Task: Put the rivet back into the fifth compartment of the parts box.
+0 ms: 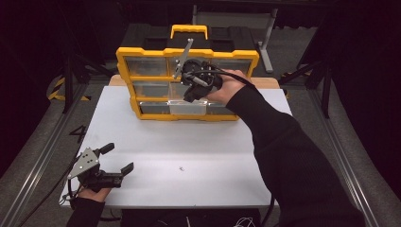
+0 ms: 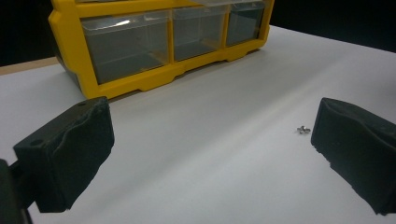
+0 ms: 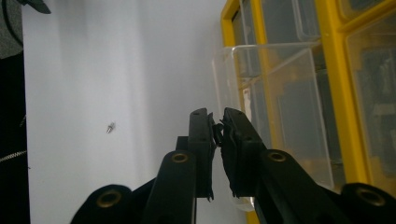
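I count one yellow organizer (image 1: 187, 53) with nine clear drawers, one of them, the bottom middle drawer (image 1: 187, 108), pulled out. One small screw (image 1: 181, 168) lies on the single white board (image 1: 189, 156). I run two grippers.

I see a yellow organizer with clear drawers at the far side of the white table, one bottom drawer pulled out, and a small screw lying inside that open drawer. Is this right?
Not quite. The small screw lies on the bare white table, well in front of the yellow organizer, not inside the pulled-out drawer. The high view shows this. The rest is right.
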`<state>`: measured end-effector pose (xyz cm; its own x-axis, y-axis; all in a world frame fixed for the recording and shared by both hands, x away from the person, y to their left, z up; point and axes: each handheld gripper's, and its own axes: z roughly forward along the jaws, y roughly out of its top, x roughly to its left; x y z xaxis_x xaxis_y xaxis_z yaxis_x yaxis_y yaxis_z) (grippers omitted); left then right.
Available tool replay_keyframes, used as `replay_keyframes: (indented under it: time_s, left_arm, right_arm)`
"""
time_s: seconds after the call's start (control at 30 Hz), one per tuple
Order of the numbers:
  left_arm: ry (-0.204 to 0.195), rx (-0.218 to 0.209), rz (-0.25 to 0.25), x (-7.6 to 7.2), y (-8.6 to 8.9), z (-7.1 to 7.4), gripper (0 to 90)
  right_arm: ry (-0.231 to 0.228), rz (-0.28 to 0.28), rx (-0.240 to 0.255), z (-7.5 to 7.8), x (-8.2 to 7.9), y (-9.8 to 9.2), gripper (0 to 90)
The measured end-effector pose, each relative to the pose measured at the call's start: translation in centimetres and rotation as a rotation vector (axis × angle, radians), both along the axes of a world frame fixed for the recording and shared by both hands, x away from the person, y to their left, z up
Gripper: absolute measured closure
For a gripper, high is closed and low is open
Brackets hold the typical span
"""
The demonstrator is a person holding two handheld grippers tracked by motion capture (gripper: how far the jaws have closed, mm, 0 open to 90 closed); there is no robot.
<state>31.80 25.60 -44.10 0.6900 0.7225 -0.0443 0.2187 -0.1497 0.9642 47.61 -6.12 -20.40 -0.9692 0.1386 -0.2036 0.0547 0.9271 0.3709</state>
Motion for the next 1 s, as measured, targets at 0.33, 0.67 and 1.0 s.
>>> replay_keyframes:
  time_s: [0.33,0.67,1.0]
  left_arm:
    - [-0.002,0.0,-0.004,0.0,0.0,0.0,0.2]
    - [0.0,-0.005,-0.001,0.0,0.1,-0.1,0.2]
    - [-0.002,0.0,-0.003,0.0,0.1,-0.1,0.2]
  right_arm:
    - [0.001,-0.043,0.003,0.0,2.5,0.2,81.7]
    - [0.019,-0.096,0.006,-1.2,4.9,0.3,81.7]
    - [0.04,-0.113,-0.013,-2.9,6.1,0.4,81.7]
